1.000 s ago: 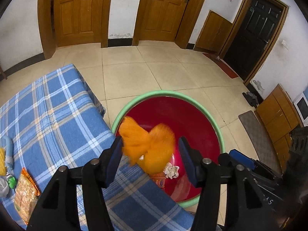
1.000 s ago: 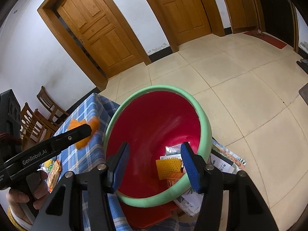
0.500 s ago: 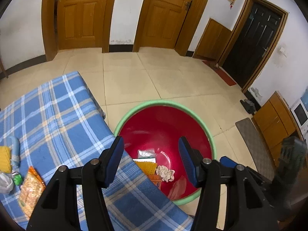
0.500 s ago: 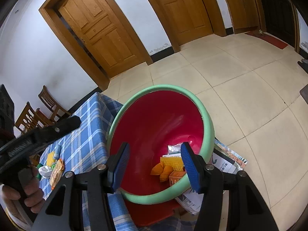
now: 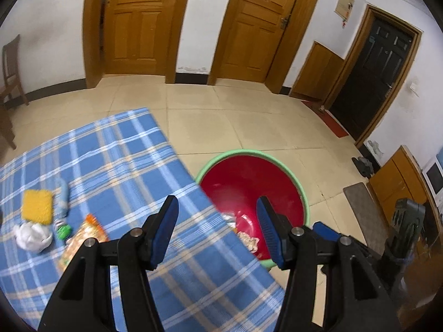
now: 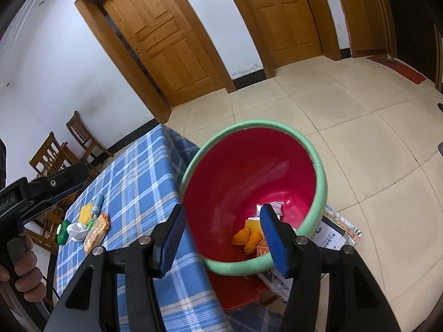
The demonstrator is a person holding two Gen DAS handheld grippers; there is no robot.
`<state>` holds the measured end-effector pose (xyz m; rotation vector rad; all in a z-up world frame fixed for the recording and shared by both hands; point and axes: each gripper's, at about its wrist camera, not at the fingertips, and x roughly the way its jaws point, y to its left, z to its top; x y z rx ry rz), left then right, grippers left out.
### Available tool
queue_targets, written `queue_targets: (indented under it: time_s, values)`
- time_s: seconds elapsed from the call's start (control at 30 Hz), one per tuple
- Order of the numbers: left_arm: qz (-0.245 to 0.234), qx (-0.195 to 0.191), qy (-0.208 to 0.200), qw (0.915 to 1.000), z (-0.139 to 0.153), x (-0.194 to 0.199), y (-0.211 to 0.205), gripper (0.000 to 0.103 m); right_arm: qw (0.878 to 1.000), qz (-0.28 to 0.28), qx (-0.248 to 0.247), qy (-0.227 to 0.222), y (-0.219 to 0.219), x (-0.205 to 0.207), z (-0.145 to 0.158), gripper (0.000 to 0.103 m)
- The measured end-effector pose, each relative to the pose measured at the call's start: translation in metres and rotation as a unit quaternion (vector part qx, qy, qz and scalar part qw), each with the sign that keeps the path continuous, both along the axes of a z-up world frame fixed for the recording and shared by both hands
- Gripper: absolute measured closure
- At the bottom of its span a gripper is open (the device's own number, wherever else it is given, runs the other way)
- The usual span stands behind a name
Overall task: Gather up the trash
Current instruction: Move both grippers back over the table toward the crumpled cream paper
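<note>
My left gripper [image 5: 217, 213] is open and empty, above the blue plaid tablecloth [image 5: 116, 166] near its right edge. On the cloth to its left lie a yellow sponge [image 5: 37, 206], a white crumpled tissue [image 5: 31, 236], a green piece [image 5: 63, 231], an orange snack packet [image 5: 81, 239] and a pale blue tube [image 5: 62, 196]. Beside the table stands the red basin [image 6: 321, 182] with a green rim. Orange peel [image 6: 247, 239], a yellow piece [image 6: 253, 224] and a silver packet [image 6: 272, 209] lie in it. My right gripper [image 6: 223, 221] hangs open over the basin's near rim, gripping nothing.
The basin rests on a red stool [image 6: 235, 290] with papers [image 6: 332, 235] beside it on the tiled floor. Wooden chairs [image 6: 55, 155] stand behind the table. A hand [image 6: 25, 271] holds the left gripper's handle. Wooden doors [image 5: 133, 22] line the far wall.
The orange peel that hung between the left fingers a second ago has dropped into the basin. The left gripper then drew back up over the table. The right gripper hardly shifted.
</note>
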<state>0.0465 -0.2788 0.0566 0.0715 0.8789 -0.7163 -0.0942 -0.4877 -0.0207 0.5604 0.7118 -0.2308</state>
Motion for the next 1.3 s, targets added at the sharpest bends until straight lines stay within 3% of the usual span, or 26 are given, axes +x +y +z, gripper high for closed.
queue_targets:
  time_s: [0.87, 1.3]
  values:
    - [0.124, 0.027, 0.040, 0.9911, -0.035, -0.056, 0.154, 0.044, 0.996, 0.087, -0.008, 0.002, 0.071, -0.005, 0.013, 0.042]
    - [0.128, 0.047, 0.088, 0.9867, -0.069, -0.081, 0.180, 0.044, 0.994, 0.110, -0.015, 0.003, 0.094, -0.008, 0.019, 0.042]
